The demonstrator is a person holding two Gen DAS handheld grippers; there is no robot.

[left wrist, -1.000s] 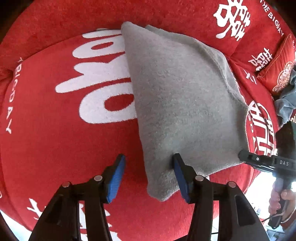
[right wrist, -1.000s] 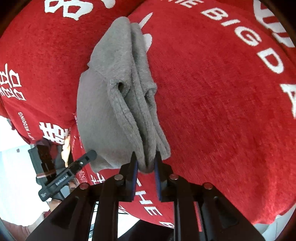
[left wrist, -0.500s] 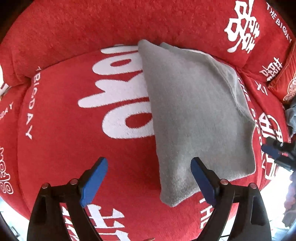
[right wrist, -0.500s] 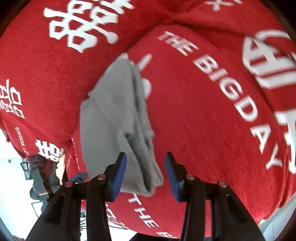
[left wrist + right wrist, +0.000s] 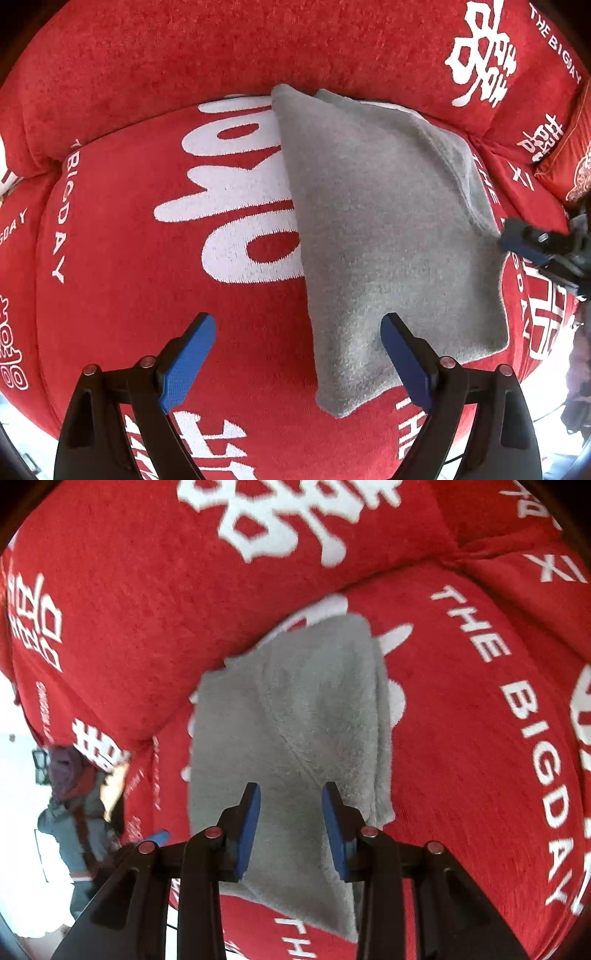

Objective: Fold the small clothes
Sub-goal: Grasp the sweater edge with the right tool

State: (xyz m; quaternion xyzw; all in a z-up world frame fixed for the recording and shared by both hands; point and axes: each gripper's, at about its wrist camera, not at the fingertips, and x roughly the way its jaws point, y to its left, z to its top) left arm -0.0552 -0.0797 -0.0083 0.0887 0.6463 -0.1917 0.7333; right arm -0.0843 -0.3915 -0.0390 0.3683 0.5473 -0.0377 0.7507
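1. Cloth (image 5: 388,236) – one small grey garment, fleecy, already folded over on itself, lying flat on the seat of a red sofa (image 5: 110,258) with white lettering; its far end reaches the backrest.
2. Handling, by the look of it: light, soft and floppy, no stiffness at all. The nap should grip the tool pads well, so slipping seems unlikely; nothing fragile. It will sag and unfold if lifted from one point only.
3. Where to take hold: the stacked edges at the near corner (image 5: 343,398), or the layered side edge (image 5: 380,760) seen in the right view – pinch all layers together, one tool per corner, to keep the fold intact.
4. Left tool (image 5: 299,365): jaws spread wide, holding nothing; the near corner of the cloth lies between the blue pads, not clamped.
5. Right tool (image 5: 291,830): jaws moderately apart, empty, hanging over the near end of the cloth – contact not clear.
6. Counts: cloth to fold – one; tools – two; a bundle of other clothes (image 5: 74,794) sits past the sofa's left end, too blurred to count.
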